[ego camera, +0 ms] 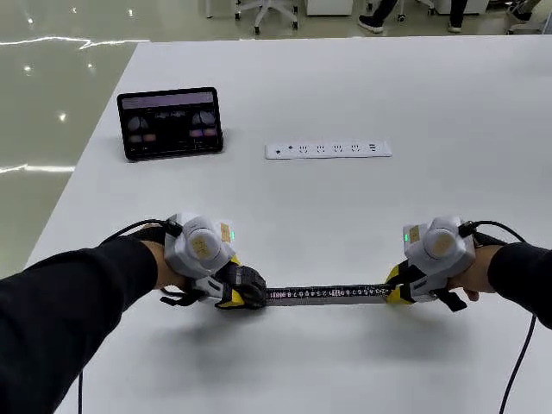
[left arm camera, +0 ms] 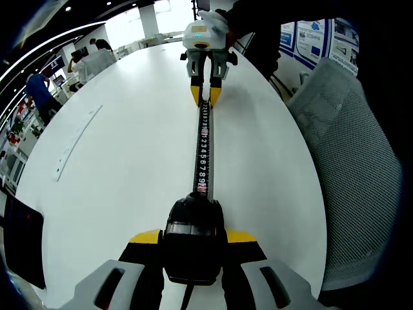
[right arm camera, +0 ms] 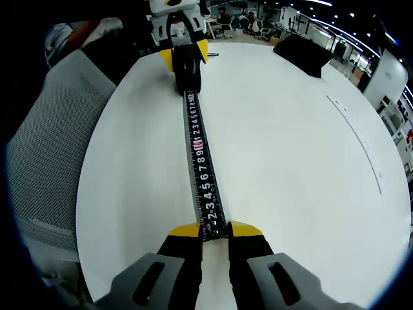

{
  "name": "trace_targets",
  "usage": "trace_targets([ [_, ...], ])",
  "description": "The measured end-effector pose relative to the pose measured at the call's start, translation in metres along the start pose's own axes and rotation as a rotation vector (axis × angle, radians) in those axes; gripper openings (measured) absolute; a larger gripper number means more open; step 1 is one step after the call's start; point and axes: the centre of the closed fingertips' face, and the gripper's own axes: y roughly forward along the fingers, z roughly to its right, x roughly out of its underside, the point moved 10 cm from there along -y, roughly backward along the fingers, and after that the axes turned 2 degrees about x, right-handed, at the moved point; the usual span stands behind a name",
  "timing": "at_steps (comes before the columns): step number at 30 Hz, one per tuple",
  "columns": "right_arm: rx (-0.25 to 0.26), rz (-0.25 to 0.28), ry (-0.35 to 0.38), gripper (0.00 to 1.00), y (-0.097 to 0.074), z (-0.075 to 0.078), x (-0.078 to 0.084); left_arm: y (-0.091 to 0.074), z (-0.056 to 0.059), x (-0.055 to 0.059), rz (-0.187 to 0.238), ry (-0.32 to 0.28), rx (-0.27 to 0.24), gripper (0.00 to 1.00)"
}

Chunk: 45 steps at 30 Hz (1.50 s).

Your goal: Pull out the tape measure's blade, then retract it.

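Broad white table; left hand-held gripper tight on case, right hand-held gripper tight on blade.

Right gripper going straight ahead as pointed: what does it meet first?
Probably the tape measure case in the left gripper; the right gripper points along the extended blade straight at it.

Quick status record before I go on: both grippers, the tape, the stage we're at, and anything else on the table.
left gripper: shut on tape measure case
right gripper: shut on the tip of the blade
blade: out, straight between the two grippers, numbers up
stage: pulled out; retraction not yet done
table: tablet and power strip on the far side, apart from the tape
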Motion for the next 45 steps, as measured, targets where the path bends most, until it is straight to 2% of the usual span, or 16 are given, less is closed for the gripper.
trace_targets([
  [27, 0.007, -0.025, -0.003, 0.10, -0.0055, 0.0036, 0.0101, 0.0003, -0.0003, 0.0007, 0.000, 0.001, -0.001, 0.31],
  [45, 0.006, -0.027, 0.004, 0.10, -0.0067, 0.0027, 0.0087, 0.0007, -0.0011, 0.0005, 0.004, 0.003, 0.000, 0.31],
])
